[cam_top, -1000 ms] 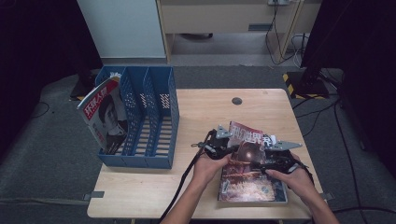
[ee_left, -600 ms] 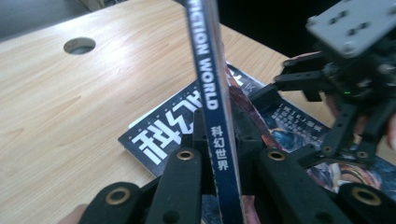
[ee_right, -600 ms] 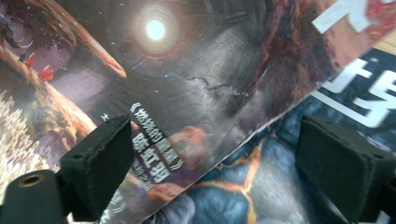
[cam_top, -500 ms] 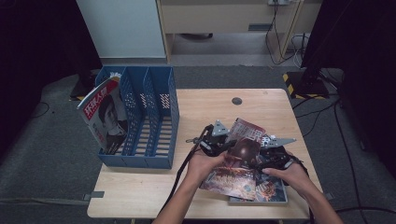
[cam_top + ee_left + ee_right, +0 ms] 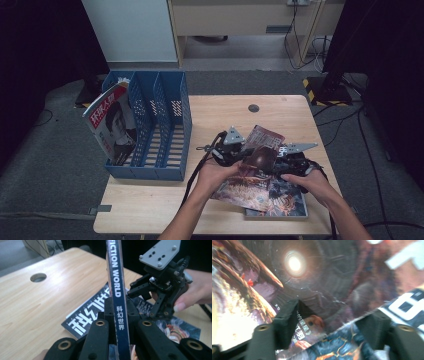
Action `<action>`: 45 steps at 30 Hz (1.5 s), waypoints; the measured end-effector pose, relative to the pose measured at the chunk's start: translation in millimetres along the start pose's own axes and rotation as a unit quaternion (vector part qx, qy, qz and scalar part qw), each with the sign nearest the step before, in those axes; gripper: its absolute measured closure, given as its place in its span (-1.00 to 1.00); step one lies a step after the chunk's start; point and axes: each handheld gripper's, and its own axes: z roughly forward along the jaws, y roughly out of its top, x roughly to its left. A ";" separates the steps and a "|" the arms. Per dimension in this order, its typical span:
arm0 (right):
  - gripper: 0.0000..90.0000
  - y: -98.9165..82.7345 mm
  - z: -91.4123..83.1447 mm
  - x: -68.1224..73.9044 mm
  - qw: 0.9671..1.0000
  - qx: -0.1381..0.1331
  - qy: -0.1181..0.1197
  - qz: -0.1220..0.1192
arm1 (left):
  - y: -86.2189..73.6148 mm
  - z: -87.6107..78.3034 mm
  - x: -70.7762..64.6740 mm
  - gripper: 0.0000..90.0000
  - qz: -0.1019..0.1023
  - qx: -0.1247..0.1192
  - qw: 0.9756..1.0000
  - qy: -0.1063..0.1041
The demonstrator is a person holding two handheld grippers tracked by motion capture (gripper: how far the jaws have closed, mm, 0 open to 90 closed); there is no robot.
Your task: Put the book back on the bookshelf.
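Near the table's front edge, to the right of the blue file rack (image 5: 150, 125), the left gripper (image 5: 117, 322) has its jaws clamped tight on the spine of a magazine (image 5: 116, 285) (it reads "FICTION WORLD"), holding it lifted and tilted above a second magazine (image 5: 280, 200) that lies flat on the table (image 5: 150, 210). The right gripper (image 5: 329, 322), on the raised magazine's far side from the rack, stands about half open, its jaws having just been closing, and the cover's lower edge runs between them without either pad plainly pressing on it.
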 end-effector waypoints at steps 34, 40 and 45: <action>0.79 82.1 -56.6 22.4 0.994 -0.036 -0.054 -0.089 | 13.2 -39.8 22.2 0.85 0.017 -0.027 0.999 0.021; 0.84 100.9 -65.8 29.1 0.990 -0.037 -0.072 -0.115 | 12.5 -39.5 24.6 0.85 0.018 -0.053 0.998 0.034; 0.84 105.3 -70.2 31.6 0.988 -0.026 -0.079 -0.128 | 6.2 -34.1 23.2 0.85 0.025 -0.046 0.998 0.033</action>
